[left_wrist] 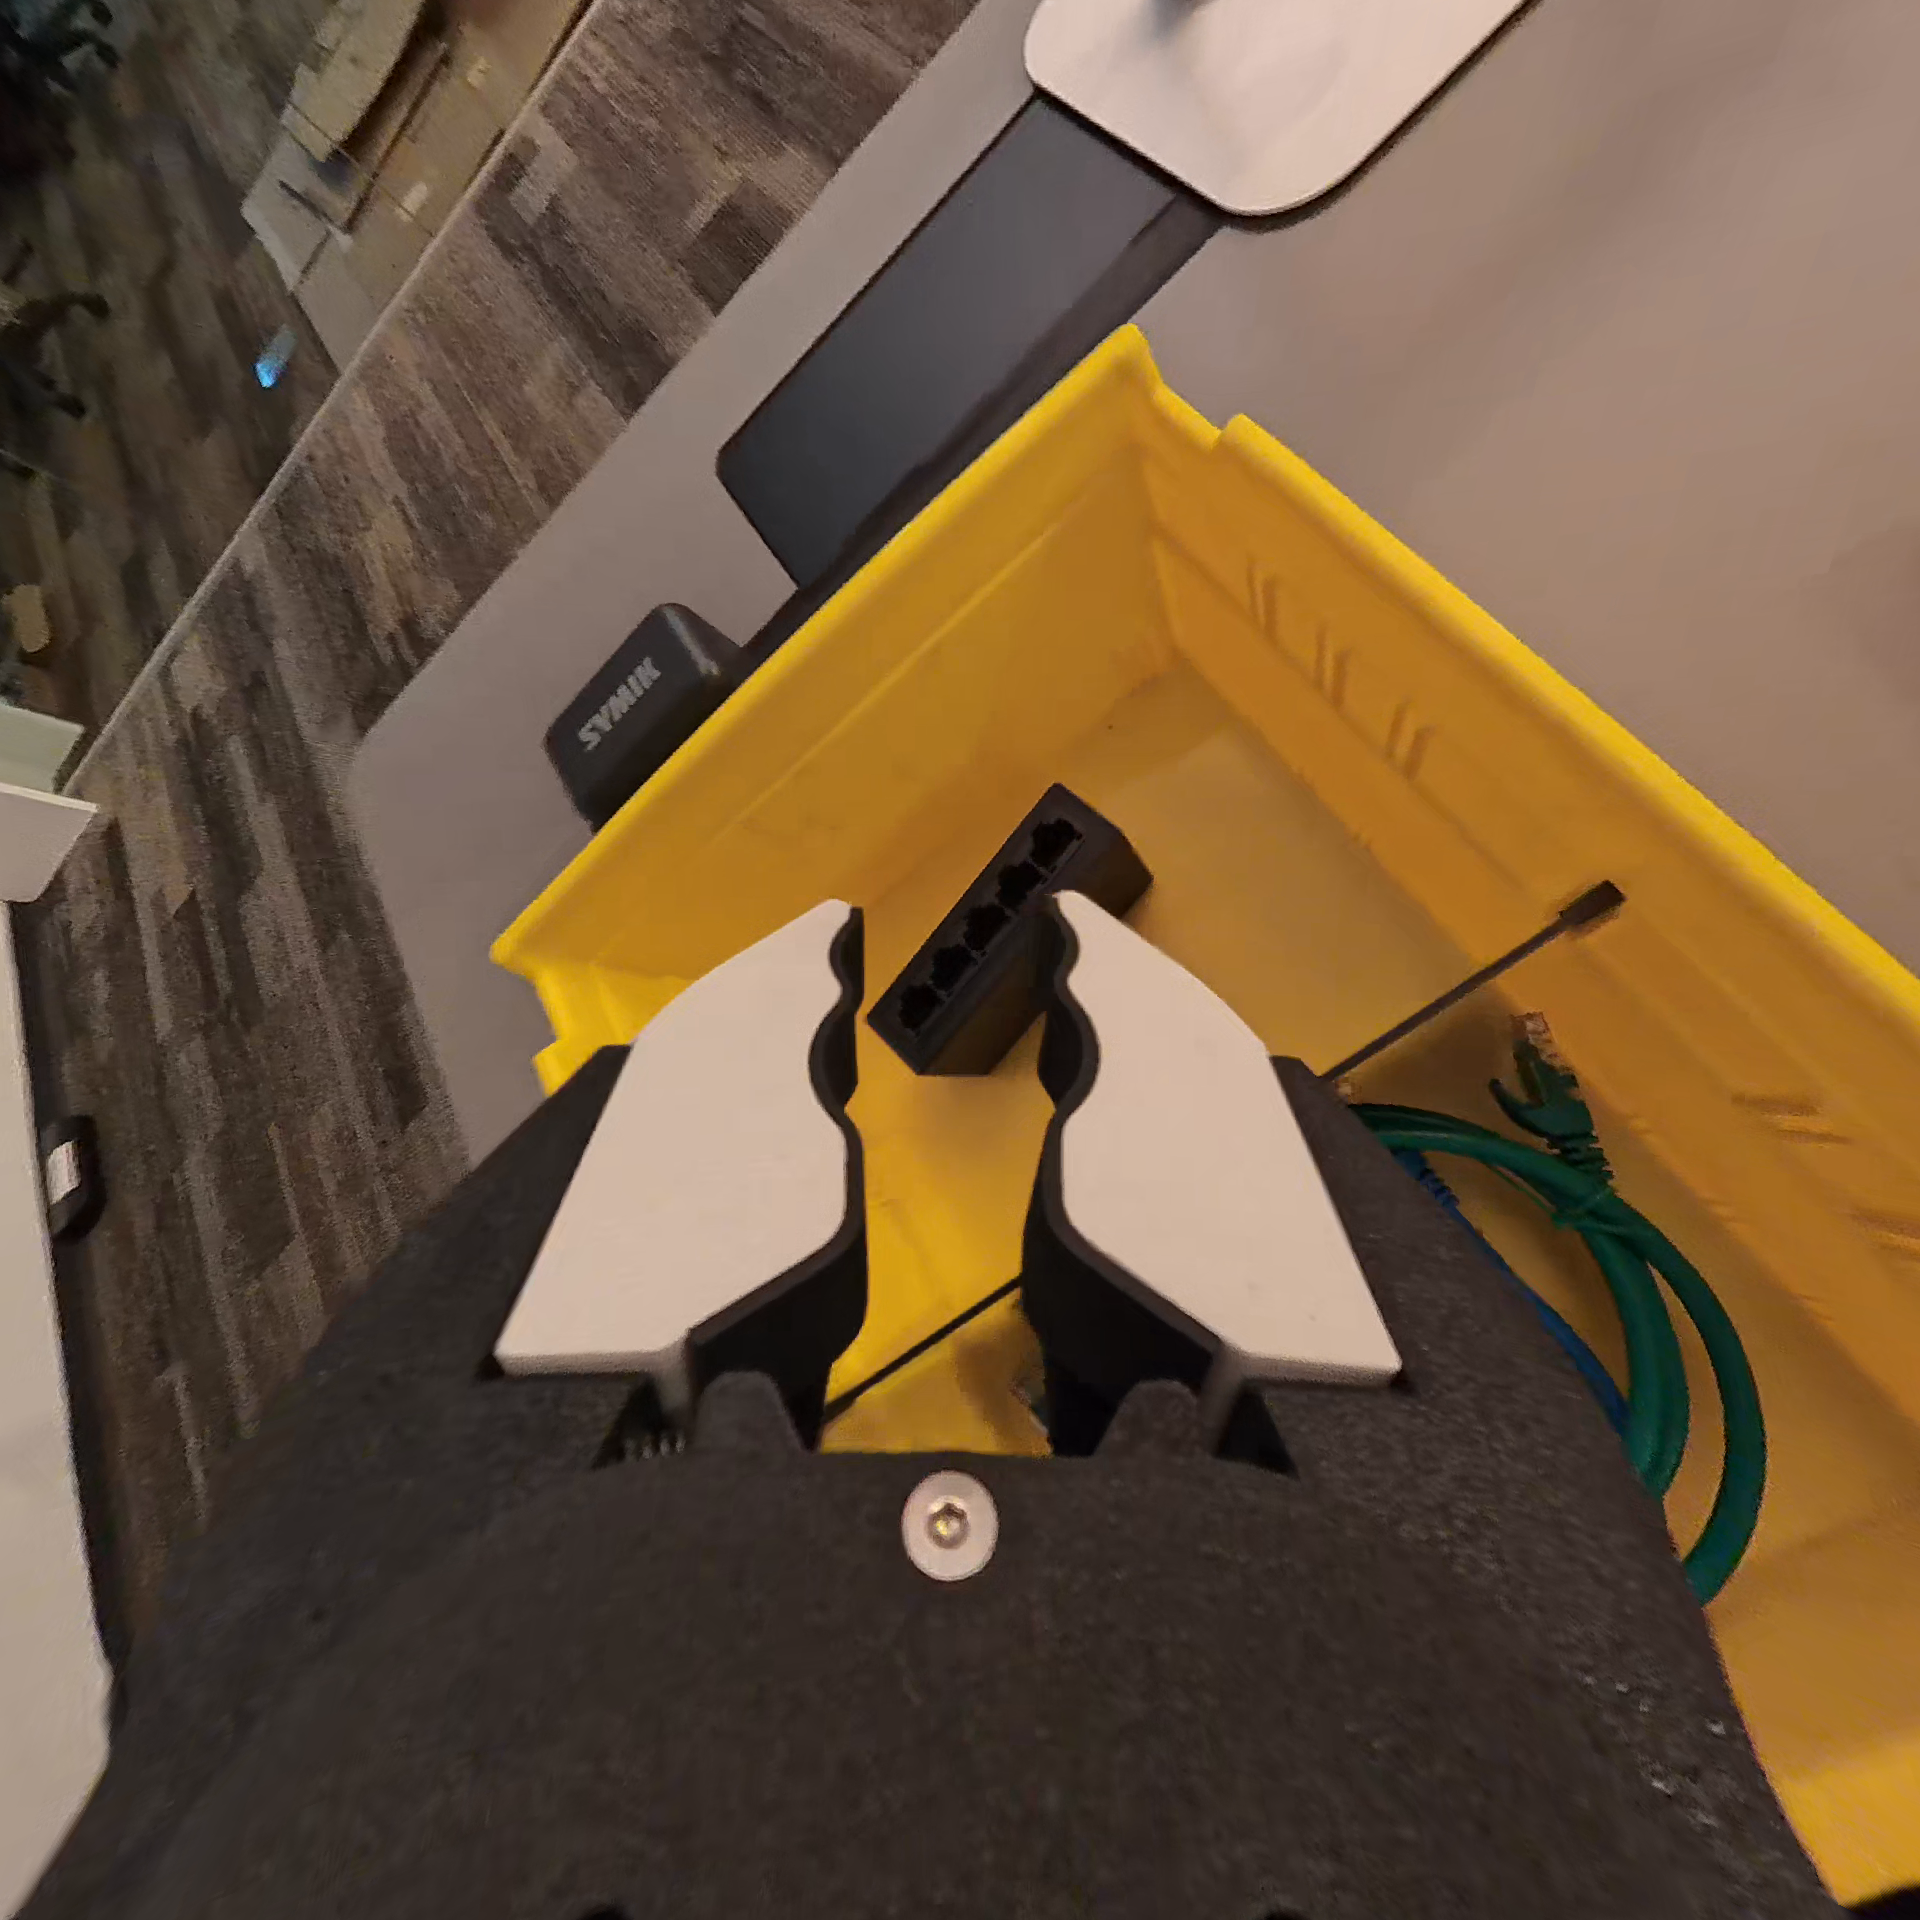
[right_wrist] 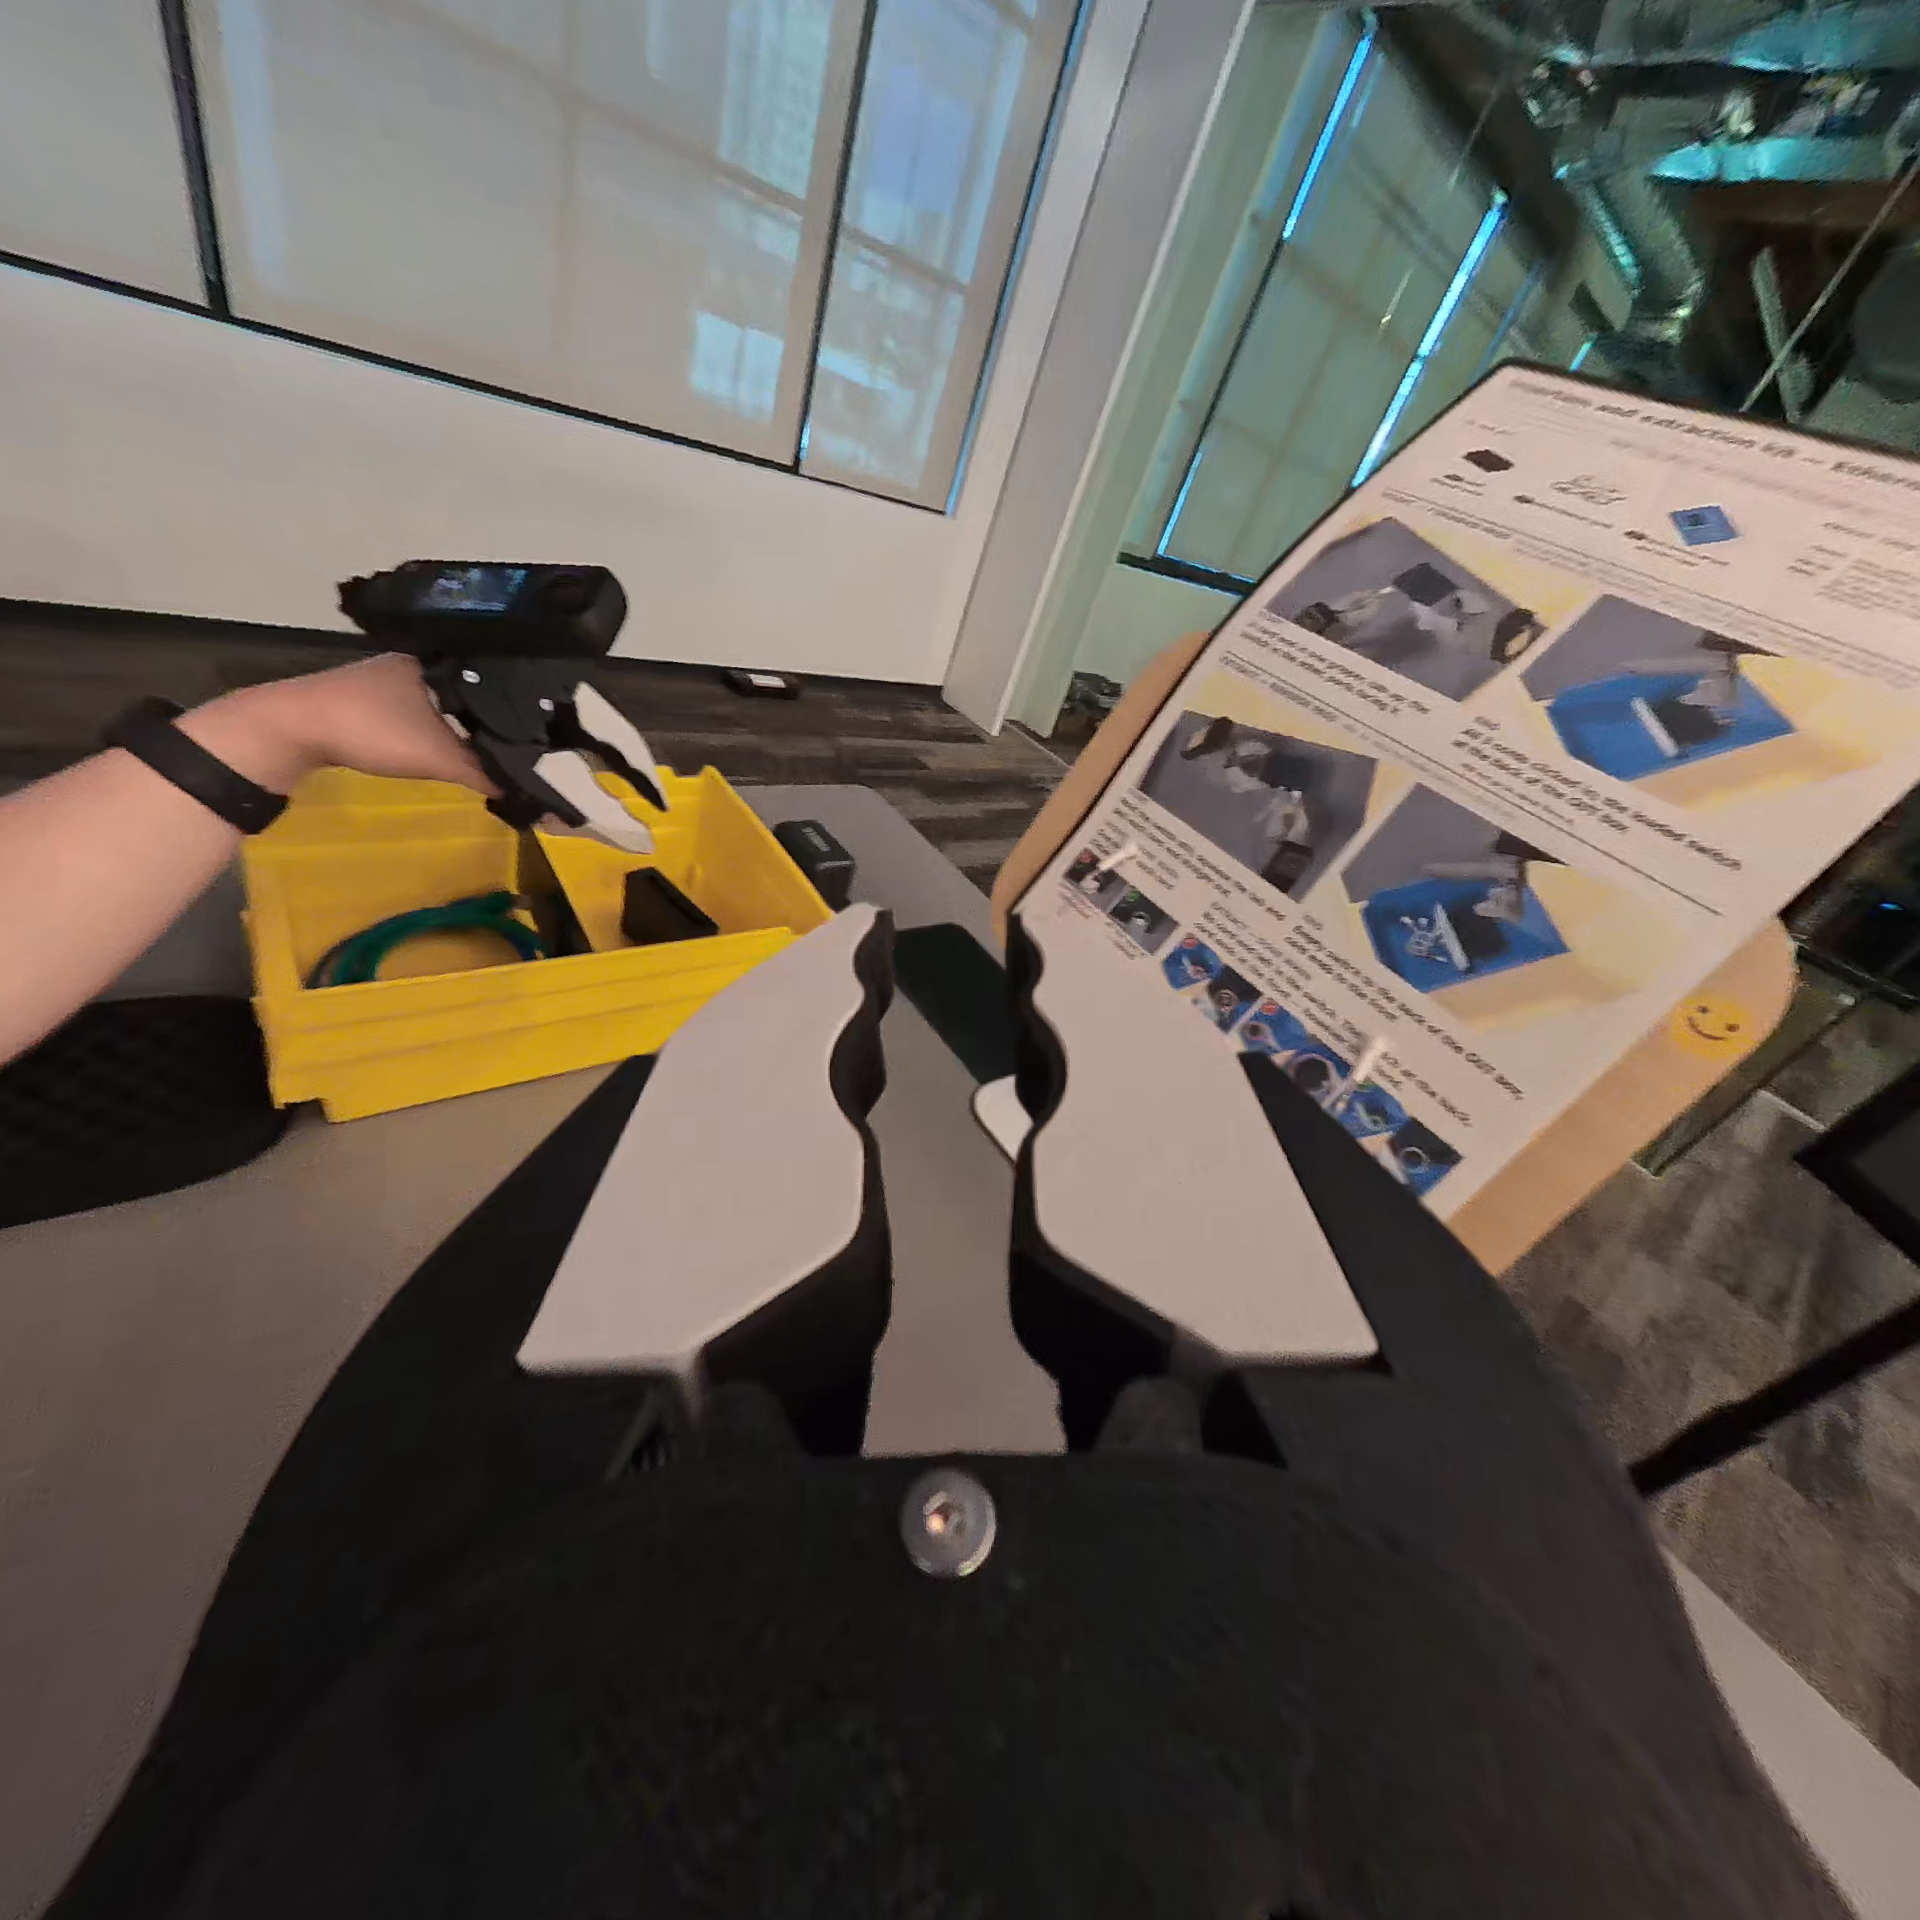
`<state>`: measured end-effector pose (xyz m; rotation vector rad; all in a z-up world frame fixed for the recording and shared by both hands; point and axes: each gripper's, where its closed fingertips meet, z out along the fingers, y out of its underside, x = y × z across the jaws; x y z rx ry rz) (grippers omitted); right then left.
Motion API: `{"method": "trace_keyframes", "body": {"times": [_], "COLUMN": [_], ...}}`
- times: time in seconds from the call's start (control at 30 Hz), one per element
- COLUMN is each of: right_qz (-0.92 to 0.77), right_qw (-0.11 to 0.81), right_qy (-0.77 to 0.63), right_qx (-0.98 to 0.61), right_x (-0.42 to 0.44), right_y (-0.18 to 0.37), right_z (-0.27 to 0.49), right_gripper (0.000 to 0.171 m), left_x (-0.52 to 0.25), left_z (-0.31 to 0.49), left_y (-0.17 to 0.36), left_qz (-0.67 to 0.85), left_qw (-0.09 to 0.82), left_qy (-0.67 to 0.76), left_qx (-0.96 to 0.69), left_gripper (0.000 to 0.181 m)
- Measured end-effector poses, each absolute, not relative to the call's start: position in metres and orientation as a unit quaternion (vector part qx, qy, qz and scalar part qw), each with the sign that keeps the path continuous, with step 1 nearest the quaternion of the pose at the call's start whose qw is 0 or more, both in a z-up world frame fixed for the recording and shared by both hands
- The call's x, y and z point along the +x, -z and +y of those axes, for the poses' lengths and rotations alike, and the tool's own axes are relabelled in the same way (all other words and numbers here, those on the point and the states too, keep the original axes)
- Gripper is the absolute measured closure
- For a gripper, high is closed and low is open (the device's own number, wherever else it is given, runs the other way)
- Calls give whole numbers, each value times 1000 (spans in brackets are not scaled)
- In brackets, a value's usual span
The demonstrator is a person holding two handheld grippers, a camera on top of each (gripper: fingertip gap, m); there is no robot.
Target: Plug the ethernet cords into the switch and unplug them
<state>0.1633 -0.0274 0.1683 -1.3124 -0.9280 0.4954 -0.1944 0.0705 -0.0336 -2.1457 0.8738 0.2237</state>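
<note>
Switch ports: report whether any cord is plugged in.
None plugged in. The switch shows a row of empty ports in the yellow bin; the green cord lies coiled apart.

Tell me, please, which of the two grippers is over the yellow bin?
The left gripper, open above the yellow bin; the right gripper hangs over the table, outside it.

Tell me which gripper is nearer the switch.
Left. The left gripper hangs open over the switch inside the yellow bin; the right gripper is outside, empty.
</note>
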Motion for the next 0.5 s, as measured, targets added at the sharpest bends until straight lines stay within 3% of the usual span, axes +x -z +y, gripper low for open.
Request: {"method": "trace_keyframes", "body": {"times": [0.17,0.33,0.5], "right_qz": [-413,-401,-378], "right_qw": [648,638,628], "right_qy": [-221,-249,-286], "right_qx": [-601,-609,-618], "right_x": [174,188,198], "right_y": [-159,-157,-157], "right_z": [-14,-8,-2], "right_gripper": [147,146,147], "left_x": [-179,-189,-193], "left_z": [80,85,89], "left_y": [45,62,69], "left_qz": [372,489,568], "left_qw": [387,246,200], "left_qy": [-11,-9,-24], "left_qx": [-844,-837,-798], "left_gripper": [150,148,149]}}
